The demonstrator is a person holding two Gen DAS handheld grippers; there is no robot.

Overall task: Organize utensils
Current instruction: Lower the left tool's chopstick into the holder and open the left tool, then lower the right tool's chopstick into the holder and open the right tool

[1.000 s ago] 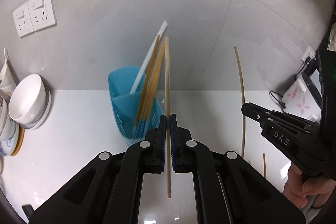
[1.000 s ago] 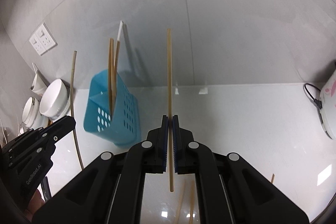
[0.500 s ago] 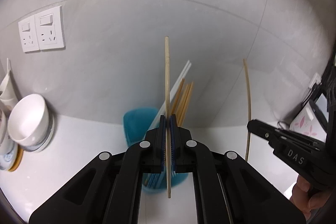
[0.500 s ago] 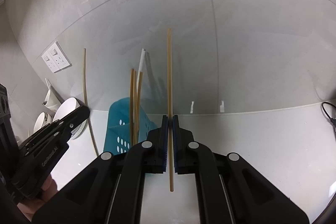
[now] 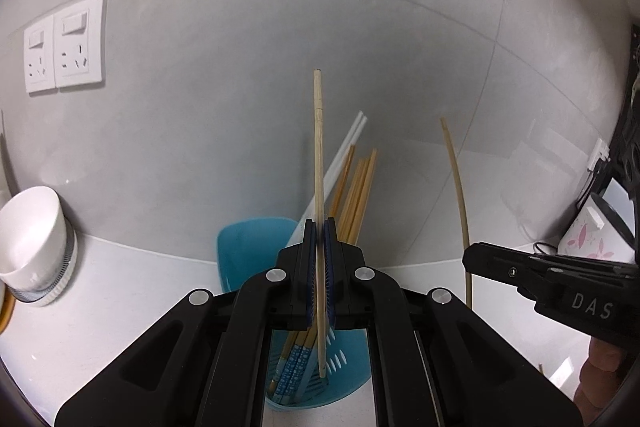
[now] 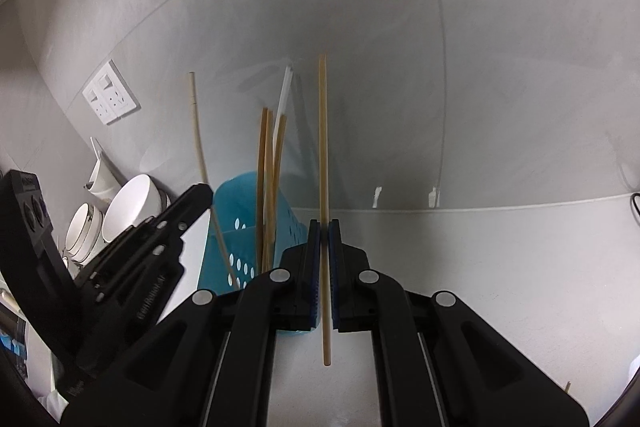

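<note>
At the far left of your counter (image 5: 120,291), a white bowl (image 5: 30,227) sits tipped on stacked dishes below the double wall socket (image 5: 64,45). Next comes the blue utensil basket (image 5: 256,247), standing by the tiled wall and already loaded with wooden chopsticks (image 5: 356,195), some with blue patterned tips, and a white pair (image 5: 344,155) leaning against its rim. Your left gripper (image 5: 319,239) is clamped tight on a pale chopstick (image 5: 318,147), held roughly upright directly over the basket; in the left wrist view its lower tip hangs inside the basket's mouth, among the sticks already there. Whether that tip touches the basket's floor cannot be told.

Further right, your right gripper (image 6: 324,239) is likewise closed hard on a second chopstick (image 6: 323,147), also held near upright. It stands just beside the basket on its right, the lower end hanging over bare counter, not over the opening. Beyond it, at the far right edge, a white appliance with a pink flower print (image 5: 588,239) sits against the wall with its cable.
</note>
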